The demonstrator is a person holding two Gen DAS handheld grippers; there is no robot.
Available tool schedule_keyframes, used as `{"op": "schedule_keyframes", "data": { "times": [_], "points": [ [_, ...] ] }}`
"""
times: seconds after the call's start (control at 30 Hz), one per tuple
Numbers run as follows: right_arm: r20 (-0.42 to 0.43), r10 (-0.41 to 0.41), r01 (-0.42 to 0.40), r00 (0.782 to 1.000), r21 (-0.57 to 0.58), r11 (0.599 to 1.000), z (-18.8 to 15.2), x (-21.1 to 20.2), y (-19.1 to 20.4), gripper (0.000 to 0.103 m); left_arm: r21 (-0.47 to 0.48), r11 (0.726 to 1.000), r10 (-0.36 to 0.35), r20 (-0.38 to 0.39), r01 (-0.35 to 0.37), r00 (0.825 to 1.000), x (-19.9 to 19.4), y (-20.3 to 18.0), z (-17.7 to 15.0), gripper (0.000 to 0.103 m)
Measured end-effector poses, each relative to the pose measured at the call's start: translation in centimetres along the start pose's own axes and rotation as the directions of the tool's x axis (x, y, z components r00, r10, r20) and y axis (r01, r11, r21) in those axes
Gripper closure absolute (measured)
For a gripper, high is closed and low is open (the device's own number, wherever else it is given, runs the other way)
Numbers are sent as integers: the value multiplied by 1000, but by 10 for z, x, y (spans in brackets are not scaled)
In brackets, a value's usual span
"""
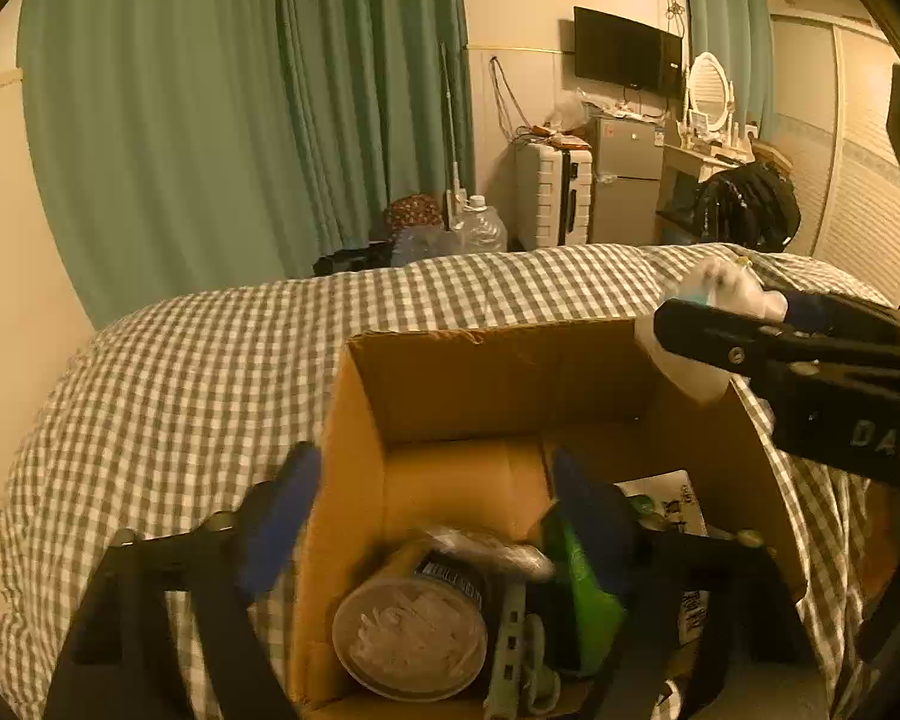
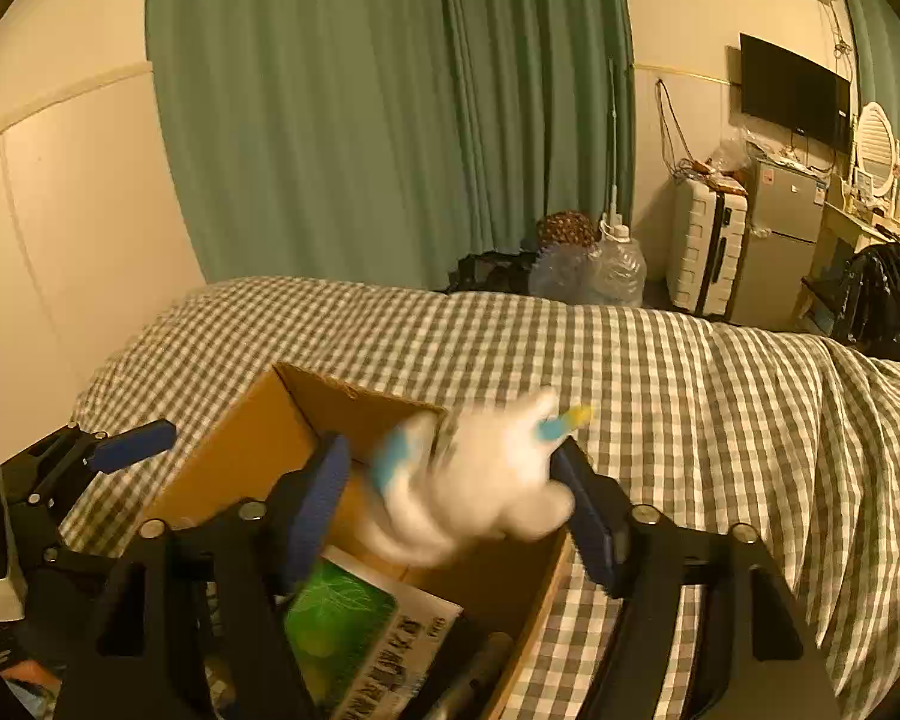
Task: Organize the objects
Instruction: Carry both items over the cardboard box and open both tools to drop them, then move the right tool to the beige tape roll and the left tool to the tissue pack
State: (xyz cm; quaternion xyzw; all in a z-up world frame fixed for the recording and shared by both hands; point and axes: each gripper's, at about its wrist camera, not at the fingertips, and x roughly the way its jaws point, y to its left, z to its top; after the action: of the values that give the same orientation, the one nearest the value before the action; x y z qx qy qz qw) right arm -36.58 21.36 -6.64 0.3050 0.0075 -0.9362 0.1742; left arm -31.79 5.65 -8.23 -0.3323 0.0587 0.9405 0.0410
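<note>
Open box (image 1: 450,384) on the checked bed (image 1: 210,372) — right gripper (image 2: 450,480), jaws spread, white toy (image 2: 486,474) blurred between them over the box; left gripper (image 1: 438,510) spread wide, empty.

My box (image 1: 450,384) is plain brown cardboard, matt, with a rough torn top edge. It sits on a woven checked cloth cover (image 1: 210,360), soft and dull. Inside, the tub (image 1: 411,636) has a glossy film lid, and the green packet (image 2: 336,618) is shiny printed plastic. The toy (image 2: 486,480) between my right gripper (image 2: 456,498) fingers looks fluffy white plush, blurred. My pads (image 2: 318,498) are matt blue, seemingly rubbery, on black plastic arms with small metal screws.
</note>
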Motion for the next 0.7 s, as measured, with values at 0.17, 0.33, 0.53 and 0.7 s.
{"op": "schedule_keyframes", "data": {
  "times": [0.17, 0.33, 0.53, 0.7],
  "points": [
    [64, -24, 23, 998, 10, 1000, 11, -23, -4, 13, -19, 1000, 16, 38, -16, 999, -21, 5, 2, 4],
    [107, -42, 40, 993, 25, 999, 13, -69, 1, 9, -40, 999, 4, 48, -2, 999, -54, 10, 3, 2],
    [132, -42, 39, 990, 19, 999, 7, -130, 15, 2, -24, 1000, 3, 88, -1, 996, -110, 16, 1, 0],
    [166, -65, 70, 984, -29, 997, 4, -178, 35, 0, -26, 1000, 12, 120, -9, 993, -157, 23, 1, 0]
  ]
}}
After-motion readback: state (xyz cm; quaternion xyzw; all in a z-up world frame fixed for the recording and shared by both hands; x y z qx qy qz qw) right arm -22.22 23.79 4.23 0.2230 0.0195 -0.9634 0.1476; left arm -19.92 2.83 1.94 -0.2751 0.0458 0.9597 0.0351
